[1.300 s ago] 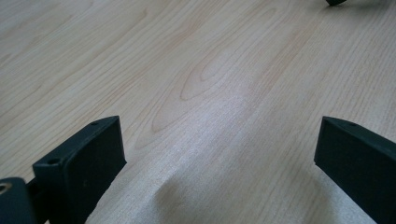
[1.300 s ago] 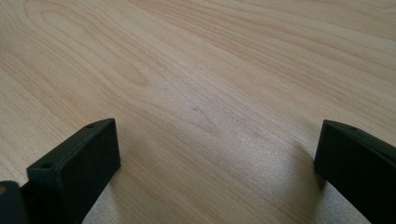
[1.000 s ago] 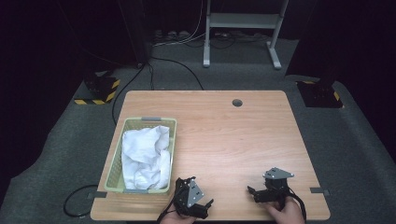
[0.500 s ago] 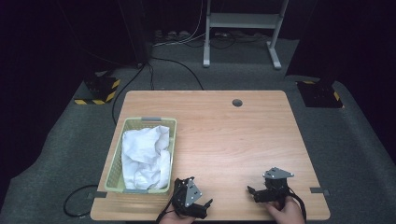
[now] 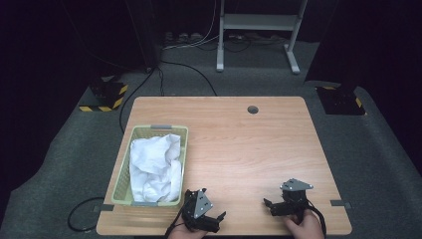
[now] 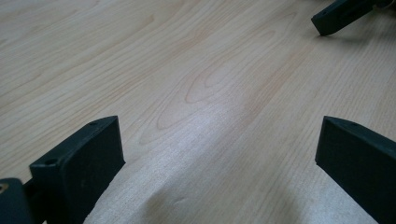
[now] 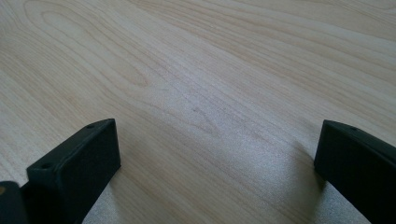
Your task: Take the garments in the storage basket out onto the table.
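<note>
Left gripper (image 5: 215,219) and right gripper (image 5: 271,205) rest low on table (image 5: 249,144), jaws spread wide, nothing held; both w/ bare wood between jaws. Basket (image 5: 123,184) w/ white cloth (image 5: 154,167) sits just beyond left gripper, to its left.

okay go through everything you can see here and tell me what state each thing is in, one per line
Left gripper: open, jaws wide apart, nothing between them, low over the table's near edge.
Right gripper: open, jaws wide apart, holding nothing.
Basket: upright on the table's left side, holding the cloth.
White cloth: crumpled, bunched inside the basket.
Table: bare wood between the grippers.
</note>
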A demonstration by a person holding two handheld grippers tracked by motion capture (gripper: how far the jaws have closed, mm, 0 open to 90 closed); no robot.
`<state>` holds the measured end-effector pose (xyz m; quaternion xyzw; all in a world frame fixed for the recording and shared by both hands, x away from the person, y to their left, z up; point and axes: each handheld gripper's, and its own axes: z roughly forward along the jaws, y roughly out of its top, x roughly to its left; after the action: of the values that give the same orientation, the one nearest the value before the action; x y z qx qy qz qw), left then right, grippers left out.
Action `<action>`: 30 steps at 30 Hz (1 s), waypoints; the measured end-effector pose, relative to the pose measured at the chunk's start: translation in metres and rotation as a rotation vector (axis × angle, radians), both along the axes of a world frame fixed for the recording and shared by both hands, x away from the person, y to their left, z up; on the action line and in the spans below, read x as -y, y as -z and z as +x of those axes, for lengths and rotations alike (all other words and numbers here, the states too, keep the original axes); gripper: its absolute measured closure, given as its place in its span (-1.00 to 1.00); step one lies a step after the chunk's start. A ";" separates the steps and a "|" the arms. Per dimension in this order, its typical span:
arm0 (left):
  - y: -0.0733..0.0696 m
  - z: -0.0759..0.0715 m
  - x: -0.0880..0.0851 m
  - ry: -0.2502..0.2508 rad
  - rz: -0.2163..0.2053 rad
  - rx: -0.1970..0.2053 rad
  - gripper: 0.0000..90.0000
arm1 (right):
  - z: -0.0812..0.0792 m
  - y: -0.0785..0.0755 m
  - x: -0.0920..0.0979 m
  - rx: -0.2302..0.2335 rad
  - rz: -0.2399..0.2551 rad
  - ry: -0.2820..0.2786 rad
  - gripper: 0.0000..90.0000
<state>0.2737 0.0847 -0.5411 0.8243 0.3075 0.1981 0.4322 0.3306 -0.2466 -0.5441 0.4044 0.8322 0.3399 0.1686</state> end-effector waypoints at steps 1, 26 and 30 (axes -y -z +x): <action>0.000 0.000 0.000 0.003 -0.001 0.003 -0.97 | 0.000 0.000 0.000 0.000 0.000 0.000 -1.00; -0.027 -0.017 -0.004 0.057 -0.081 0.023 -0.98 | 0.000 0.000 0.000 0.000 0.000 0.001 -1.00; -0.031 -0.018 -0.006 0.059 -0.087 0.032 -0.98 | 0.000 0.000 0.000 0.000 0.000 0.001 -1.00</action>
<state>0.2553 0.0903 -0.5104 0.8103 0.2844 0.1847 0.4780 0.3306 -0.2465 -0.5440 0.4046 0.8321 0.3397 0.1686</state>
